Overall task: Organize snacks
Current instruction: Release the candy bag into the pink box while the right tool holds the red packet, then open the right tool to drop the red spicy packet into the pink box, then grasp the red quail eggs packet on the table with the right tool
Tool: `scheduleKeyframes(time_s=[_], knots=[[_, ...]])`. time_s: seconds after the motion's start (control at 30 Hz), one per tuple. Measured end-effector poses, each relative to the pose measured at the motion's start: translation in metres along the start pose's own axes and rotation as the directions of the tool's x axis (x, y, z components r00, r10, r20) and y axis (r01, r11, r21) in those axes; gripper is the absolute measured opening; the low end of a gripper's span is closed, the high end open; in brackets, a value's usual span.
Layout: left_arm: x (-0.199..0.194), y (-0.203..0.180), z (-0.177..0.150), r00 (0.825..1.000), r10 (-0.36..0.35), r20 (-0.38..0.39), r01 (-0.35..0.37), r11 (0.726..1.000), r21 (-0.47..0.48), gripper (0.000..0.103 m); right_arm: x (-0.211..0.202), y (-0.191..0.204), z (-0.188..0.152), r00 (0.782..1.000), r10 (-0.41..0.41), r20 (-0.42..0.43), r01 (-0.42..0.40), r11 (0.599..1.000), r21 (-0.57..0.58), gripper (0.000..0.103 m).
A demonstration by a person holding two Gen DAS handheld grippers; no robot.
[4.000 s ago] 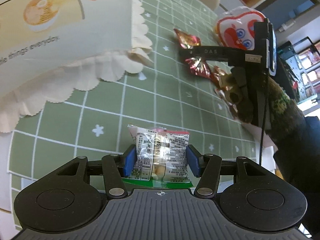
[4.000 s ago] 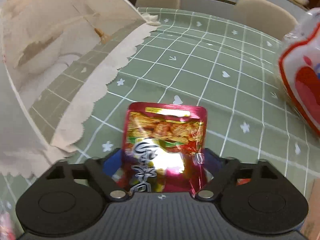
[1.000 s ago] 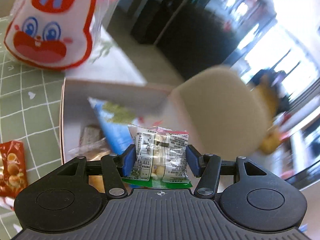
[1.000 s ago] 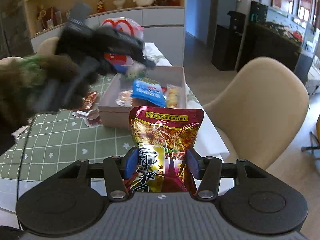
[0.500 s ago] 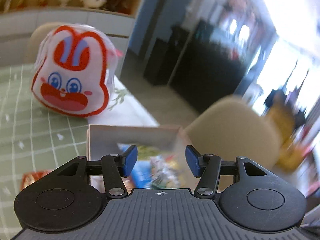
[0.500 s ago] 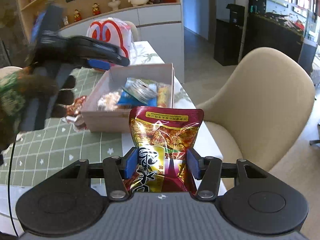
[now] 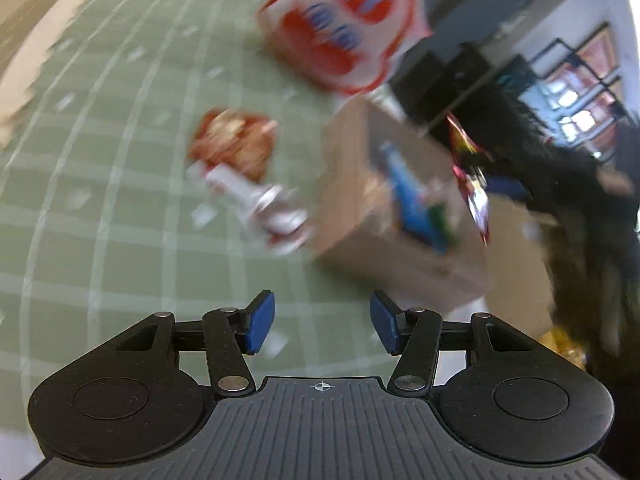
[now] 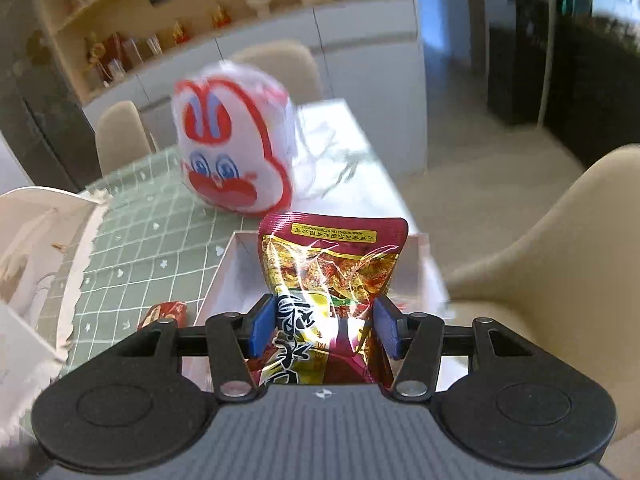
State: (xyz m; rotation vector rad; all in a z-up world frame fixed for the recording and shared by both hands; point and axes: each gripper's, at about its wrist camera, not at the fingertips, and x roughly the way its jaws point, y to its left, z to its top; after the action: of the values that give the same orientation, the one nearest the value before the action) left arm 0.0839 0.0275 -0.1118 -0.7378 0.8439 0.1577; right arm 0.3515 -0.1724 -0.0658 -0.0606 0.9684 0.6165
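My left gripper is open and empty above the green checked tablecloth. Ahead of it lie a red snack packet and a silver-red packet, beside the cardboard box that holds a blue packet. My right gripper is shut on a dark red snack pouch, held over the box. That pouch also shows edge-on in the left wrist view. The left wrist view is blurred.
A white and red rabbit-face bag stands on the table behind the box. A white paper bag lies at the left. A beige chair stands to the right of the table. A red packet lies left of the box.
My left gripper let the white snack packet go into the box and swung back over the tablecloth. My right gripper carried the red pouch from the paper bag to above the box.
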Motion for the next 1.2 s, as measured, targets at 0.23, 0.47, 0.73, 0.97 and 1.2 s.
scheduleKeyframes(time_s=[0.23,0.47,0.73,0.97,1.2], knots=[[-0.037,0.044,-0.014,0.995,0.089,0.04,-0.087,0.994,-0.059,0.058,0.072,0.041,-0.014,0.988,-0.153,-0.017,0.15,0.981,-0.122,0.075],[-0.053,0.073,-0.007,0.992,0.107,0.063,-0.1,0.99,-0.102,0.058,0.041,0.047,-0.006,0.997,-0.076,-0.005,0.075,0.987,-0.143,0.075],[-0.04,0.075,0.01,0.999,0.039,0.037,-0.038,0.999,-0.033,0.058,-0.019,0.048,-0.003,0.999,0.028,0.041,-0.023,0.992,-0.12,0.076],[-0.032,0.084,0.012,0.999,0.036,0.003,-0.036,0.999,-0.012,0.058,-0.02,0.11,-0.027,0.998,-0.025,0.053,0.04,0.951,-0.306,0.076],[-0.057,0.099,0.01,0.996,0.083,0.025,-0.084,0.996,0.026,0.058,0.043,0.186,-0.022,0.994,0.054,-0.094,-0.073,0.975,-0.21,0.076]])
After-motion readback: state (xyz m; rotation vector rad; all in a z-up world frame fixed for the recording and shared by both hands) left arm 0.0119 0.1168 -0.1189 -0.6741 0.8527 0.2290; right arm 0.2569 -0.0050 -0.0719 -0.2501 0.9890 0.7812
